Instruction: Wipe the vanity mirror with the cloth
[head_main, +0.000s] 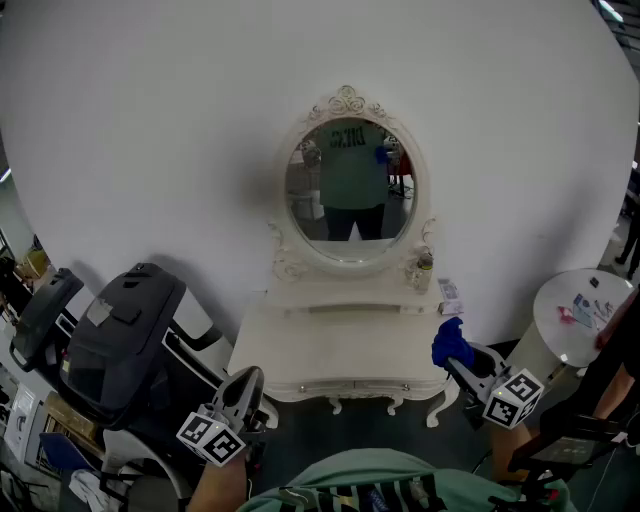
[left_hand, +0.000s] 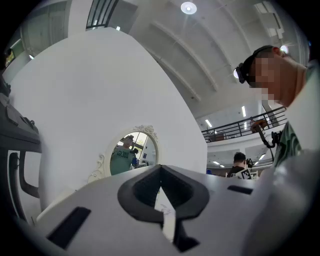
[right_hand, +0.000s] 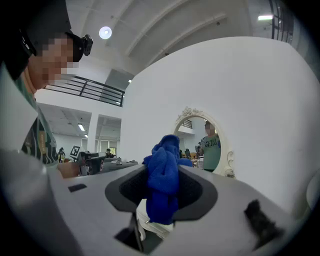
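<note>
1. Closest to me is my own green shirt (head_main: 372, 478), with both grippers poking out ahead of it, low down and well short of the vanity mirror (head_main: 350, 180).
2. Right gripper (head_main: 462, 368) is clamped on the blue cloth (right_hand: 162, 185). The cloth is bunched into a wad that runs lengthwise along the jaws, and its loose end sticks out past the tips toward the mirror. It sits below and to the right of the mirror, nowhere near the glass yet.
3. Left gripper (head_main: 247, 382) is below and to the left of the mirror. Its jaws are pinched together with nothing in them – it's just along for the ride.
4. The mirror is an oval with its long axis upright. It faces straight out at me from the wall, over the white dressing table (head_main: 340, 352).
5. As I read it, the step in hand is getting the cloth up to the glass. I'd lead with the fluffy end so only fabric touches, never the jaw tips.
6. I'd grip firmly so the wad doesn't slip out under pressure.
7. I'd start at the top of the oval and work down in overlapping side-to-side passes.
8. One thing to watch is the small bottle (head_main: 424, 270) just beside the mirror's lower right edge – easy to clip on the way up.
</note>
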